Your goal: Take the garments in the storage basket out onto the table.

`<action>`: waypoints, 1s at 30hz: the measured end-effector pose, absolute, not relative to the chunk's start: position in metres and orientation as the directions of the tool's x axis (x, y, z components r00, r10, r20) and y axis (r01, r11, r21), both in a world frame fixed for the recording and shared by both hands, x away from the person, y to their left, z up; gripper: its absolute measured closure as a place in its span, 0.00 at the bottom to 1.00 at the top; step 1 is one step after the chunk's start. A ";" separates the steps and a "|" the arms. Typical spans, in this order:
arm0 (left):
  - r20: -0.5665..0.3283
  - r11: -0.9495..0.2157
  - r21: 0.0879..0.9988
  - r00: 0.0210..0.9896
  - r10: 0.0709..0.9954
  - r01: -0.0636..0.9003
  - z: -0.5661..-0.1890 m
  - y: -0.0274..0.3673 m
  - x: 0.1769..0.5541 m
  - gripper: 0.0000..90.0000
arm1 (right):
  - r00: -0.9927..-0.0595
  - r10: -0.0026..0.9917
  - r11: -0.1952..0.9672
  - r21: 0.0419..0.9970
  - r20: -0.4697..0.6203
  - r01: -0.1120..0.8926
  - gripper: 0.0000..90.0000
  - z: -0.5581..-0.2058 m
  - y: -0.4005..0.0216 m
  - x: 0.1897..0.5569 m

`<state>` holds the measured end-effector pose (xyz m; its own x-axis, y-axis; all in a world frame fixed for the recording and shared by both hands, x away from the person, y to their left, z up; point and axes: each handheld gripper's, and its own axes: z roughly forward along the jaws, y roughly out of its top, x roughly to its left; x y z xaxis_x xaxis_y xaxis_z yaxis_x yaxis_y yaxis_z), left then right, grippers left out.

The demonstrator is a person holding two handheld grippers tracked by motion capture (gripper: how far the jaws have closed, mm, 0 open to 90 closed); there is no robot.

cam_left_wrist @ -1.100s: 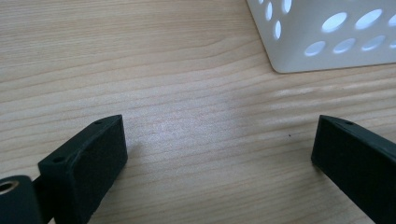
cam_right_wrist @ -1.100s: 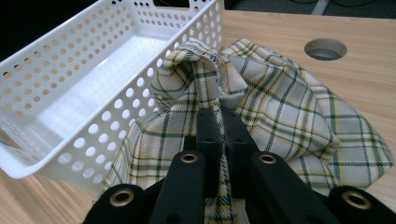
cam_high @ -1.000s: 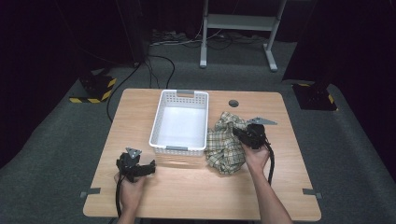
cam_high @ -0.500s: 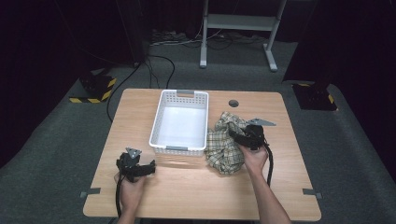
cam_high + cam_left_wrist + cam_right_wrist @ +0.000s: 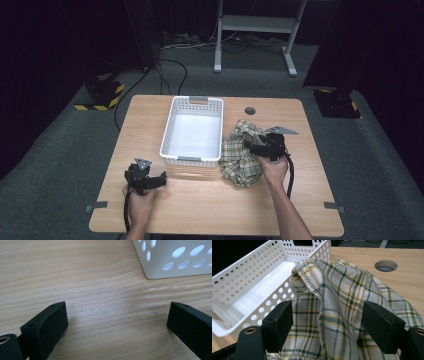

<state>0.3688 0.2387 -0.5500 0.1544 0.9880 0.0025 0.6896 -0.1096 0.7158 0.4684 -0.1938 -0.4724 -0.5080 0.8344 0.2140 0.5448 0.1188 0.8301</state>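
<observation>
My right hand-held gripper [image 5: 252, 144] sits over the crumpled green-and-yellow plaid cotton cloth [image 5: 241, 157], jaws just been opening, now spread w/ a raised fold of fabric standing between them, pads not pressing on it. In the right gripper view the stitched hem ridge [image 5: 312, 287] runs up the middle of the gap, approx 12 o'clock from the jaws.

Cloth lies heaped on the light wood desk [image 5: 215, 200], touching the right wall of the white perforated plastic basket [image 5: 192, 160], which is at 9 o'clock from it. Round cable hole in the desk [image 5: 250, 110] is at 12 o'clock from the heap, well apart.

Handling, my guess: light, soft, floppy, no stiffness, so it'll drape and trail when lifted. Not fragile, not slippery; the weave should grip the pads fine. Best hold is the bunched ridge by the hem, several layers thick, not a single flat layer. A shallow pinch could take one layer only and let the rest drag over the basket rim.

My left hand-held gripper [image 5: 159, 180] rests low on the desk at 7 o'clock from the basket, jaws wide, nothing between them, basket corner [image 5: 155, 275] just ahead.
</observation>
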 end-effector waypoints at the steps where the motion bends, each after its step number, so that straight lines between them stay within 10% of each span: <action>1: 0.003 -0.110 0.716 0.155 0.988 0.690 -0.550 0.239 0.369 0.04 | -0.510 0.833 0.116 0.832 0.216 0.543 0.26 -0.472 -0.194 0.468; 30: 0.003 -0.110 0.716 0.155 0.988 0.690 -0.550 0.239 0.369 0.04 | -0.526 0.818 0.084 0.857 0.232 0.509 0.15 -0.457 -0.206 0.461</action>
<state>0.3688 0.2386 -0.5500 0.1545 0.9880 0.0032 0.6897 -0.1102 0.7157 0.4611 -0.2056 -0.4570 -0.5256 0.8184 0.2325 0.5091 0.0836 0.8566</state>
